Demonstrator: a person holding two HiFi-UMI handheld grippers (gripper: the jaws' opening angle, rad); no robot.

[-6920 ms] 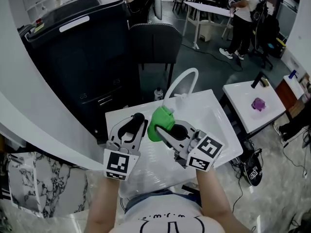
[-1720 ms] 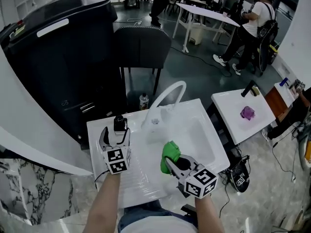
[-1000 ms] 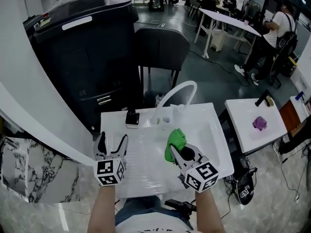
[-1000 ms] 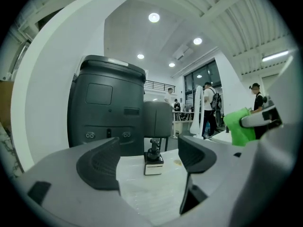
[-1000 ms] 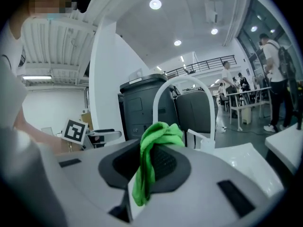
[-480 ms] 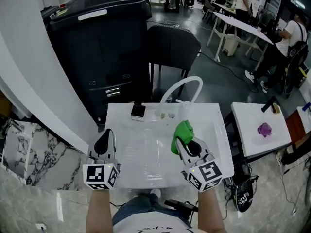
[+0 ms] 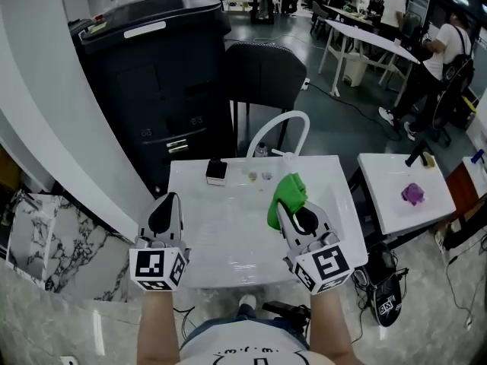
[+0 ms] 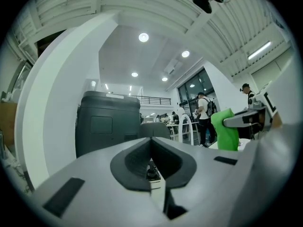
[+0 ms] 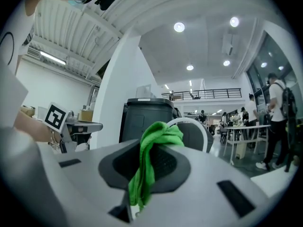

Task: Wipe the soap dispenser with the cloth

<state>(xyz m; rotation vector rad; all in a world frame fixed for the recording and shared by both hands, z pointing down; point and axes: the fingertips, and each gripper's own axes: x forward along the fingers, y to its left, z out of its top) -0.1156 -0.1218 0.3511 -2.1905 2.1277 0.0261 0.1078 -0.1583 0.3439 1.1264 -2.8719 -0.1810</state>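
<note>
Head view, soap dispenser: the soap dispenser (image 7: 216, 172) stands upright at the far edge of the white sink top (image 7: 228, 257), just left of the arched tap (image 7: 278, 128).
Head view, left gripper: the left gripper (image 7: 170, 199) is clenched on nothing. It sits nearer the person and to the left of the dispenser, well apart from it.
Head view, right gripper: the right gripper (image 7: 281, 205) is grasping the green cloth (image 7: 288, 191).
Head view, key relation: the dispenser lies ahead and to the left of the cloth. The empty left gripper looks slightly nearer to it.
Head view, containers: the dark bin (image 7: 152, 74) behind has its lid down, so its contents are hidden.
Left gripper view: the jaws meet with nothing between them. The cloth shows to the right, and the dispenser is not seen.
Right gripper view: the cloth is pinched between the jaws and hangs down. The tap is ahead.
</note>
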